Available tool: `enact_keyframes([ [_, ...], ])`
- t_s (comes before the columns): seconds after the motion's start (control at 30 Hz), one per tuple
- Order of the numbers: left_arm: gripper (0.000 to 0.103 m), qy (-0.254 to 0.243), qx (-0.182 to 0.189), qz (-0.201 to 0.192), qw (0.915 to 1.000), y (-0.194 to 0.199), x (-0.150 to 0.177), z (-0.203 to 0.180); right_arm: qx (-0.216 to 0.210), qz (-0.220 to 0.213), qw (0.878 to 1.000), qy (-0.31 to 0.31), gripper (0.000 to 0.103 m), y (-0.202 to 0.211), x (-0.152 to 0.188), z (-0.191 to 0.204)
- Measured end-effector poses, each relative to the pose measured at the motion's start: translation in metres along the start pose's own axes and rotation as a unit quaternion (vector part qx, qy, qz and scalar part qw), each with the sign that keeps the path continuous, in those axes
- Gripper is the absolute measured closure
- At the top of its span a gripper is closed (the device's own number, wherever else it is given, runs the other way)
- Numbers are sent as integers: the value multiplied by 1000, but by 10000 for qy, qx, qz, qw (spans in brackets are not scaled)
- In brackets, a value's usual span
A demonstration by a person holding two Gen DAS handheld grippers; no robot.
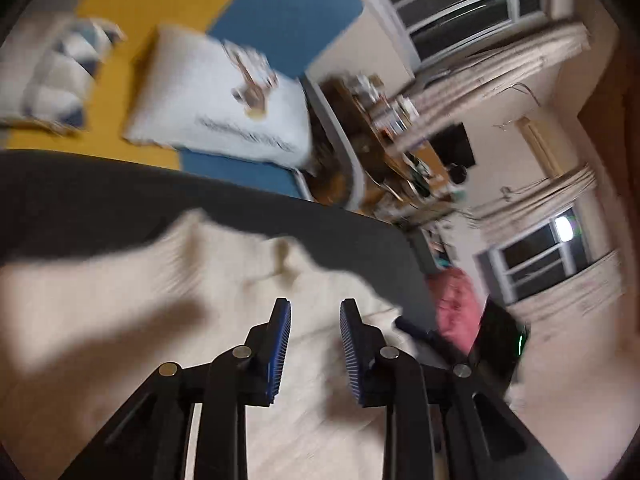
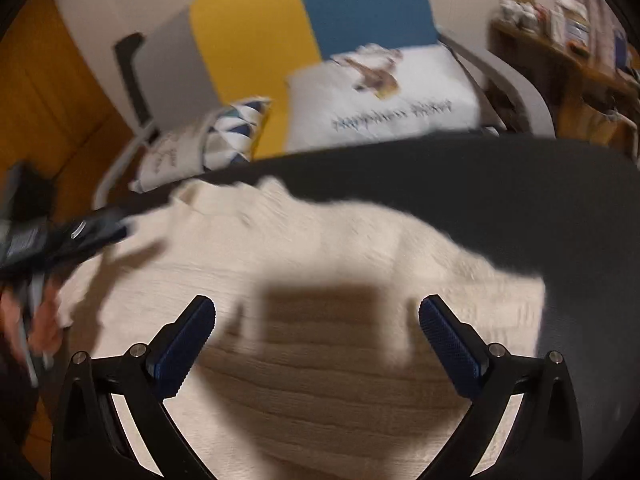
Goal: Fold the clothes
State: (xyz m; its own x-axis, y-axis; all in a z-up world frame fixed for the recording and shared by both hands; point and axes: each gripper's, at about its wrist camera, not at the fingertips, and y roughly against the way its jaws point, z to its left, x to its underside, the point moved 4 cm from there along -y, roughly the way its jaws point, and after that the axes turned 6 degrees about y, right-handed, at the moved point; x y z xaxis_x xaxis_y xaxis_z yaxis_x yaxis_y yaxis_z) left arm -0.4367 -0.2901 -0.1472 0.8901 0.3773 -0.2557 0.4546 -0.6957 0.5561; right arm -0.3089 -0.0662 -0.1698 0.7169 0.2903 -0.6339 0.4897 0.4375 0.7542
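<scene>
The cream knit sweater (image 2: pixel 320 280) lies spread on the dark table (image 2: pixel 520 184) across the lower centre of both views, with the left gripper (image 1: pixel 315 312) partly open and the right gripper (image 2: pixel 316 312) wide open and both empty, so a fold seems just starting and each must next pinch an edge

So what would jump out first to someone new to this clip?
The cream knit garment spread across the dark table, right under both open grippers, the right gripper and the left gripper. Behind the table, a white printed cushion sits on a yellow-and-blue sofa.
</scene>
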Motion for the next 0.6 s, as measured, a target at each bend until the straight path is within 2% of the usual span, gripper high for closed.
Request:
enact_keyframes([
  [0.1, 78, 142, -192, 490, 9985, -40, -23, 8, -320, -3, 9987, 396, 0, -7, -3, 13],
  [0.2, 78, 255, -239, 954, 9948, -72, -26, 17, -584, -25, 9969, 526, 0, -18, -7, 24],
  [0.3, 78, 333, 121, 1157, 9927, -86, -28, 16, -606, 35, 9961, 644, 0, -33, -6, 29],
  [0.43, 78, 229, 151, 1371, 9902, -100, -31, 16, -665, 89, 9963, 531, 0, -46, 0, 27],
  [0.5, 82, 32, 85, 1419, 9898, -105, -29, 9, -682, 56, 9966, 452, 0, -50, 5, 25],
  [0.53, 96, -130, 32, 1307, 9913, -104, -28, 4, -691, 25, 9967, 414, 0, -51, 6, 24],
  [0.57, 102, -304, 38, 1165, 9927, -102, -30, -3, -699, -7, 9969, 374, 0, -51, 8, 23],
  [0.6, 102, -517, 144, 994, 9936, -98, -30, -13, -690, -20, 9970, 340, 0, -52, 9, 23],
])
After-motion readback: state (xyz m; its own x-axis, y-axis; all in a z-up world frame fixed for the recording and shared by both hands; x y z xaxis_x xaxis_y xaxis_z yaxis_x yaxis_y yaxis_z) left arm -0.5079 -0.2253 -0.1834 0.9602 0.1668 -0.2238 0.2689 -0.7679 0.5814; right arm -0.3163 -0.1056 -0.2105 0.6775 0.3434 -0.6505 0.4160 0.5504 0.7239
